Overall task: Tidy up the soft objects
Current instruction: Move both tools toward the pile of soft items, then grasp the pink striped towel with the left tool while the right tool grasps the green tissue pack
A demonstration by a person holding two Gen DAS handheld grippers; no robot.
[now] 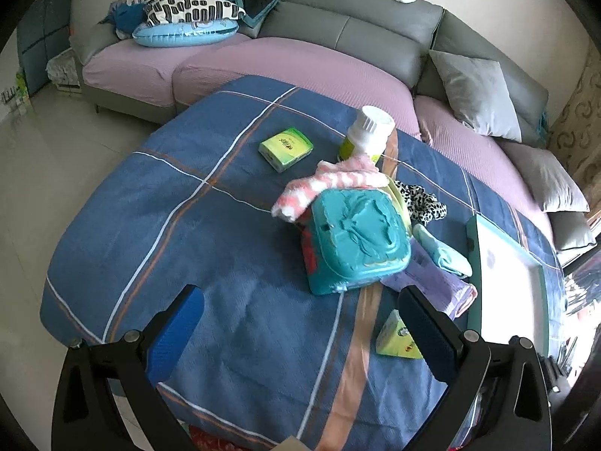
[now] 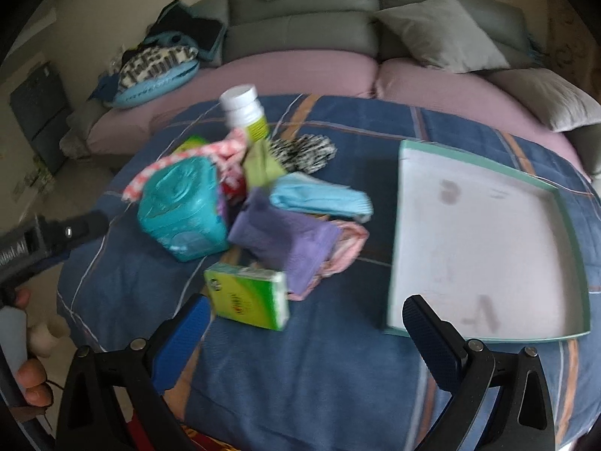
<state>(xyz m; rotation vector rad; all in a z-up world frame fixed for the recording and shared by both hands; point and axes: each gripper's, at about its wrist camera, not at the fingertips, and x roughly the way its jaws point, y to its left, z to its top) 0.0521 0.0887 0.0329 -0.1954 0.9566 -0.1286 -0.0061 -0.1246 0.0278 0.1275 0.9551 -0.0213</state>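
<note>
- Soft cloths lie heaped ahead of both tongs on the blue plaid cover: a purple cloth, a light blue cloth past it, a pink-and-white striped cloth draped over the far side of a teal wipes pack, and a black-and-white spotted cloth farther off.
- Left gripper hovers above the cover with its jaws spread wide and nothing between them; the wipes pack sits just beyond its fingertips.
- Right gripper is likewise wide apart and holds nothing; a green tissue pack lies just beside its left finger, perhaps touching, though blur makes that uncertain.
- A shallow white tray with a teal rim rests ahead of the right gripper's right finger, apart from the heap.
- A second green tissue pack and a white-capped bottle lie beyond the heap, toward the sofa.
</note>
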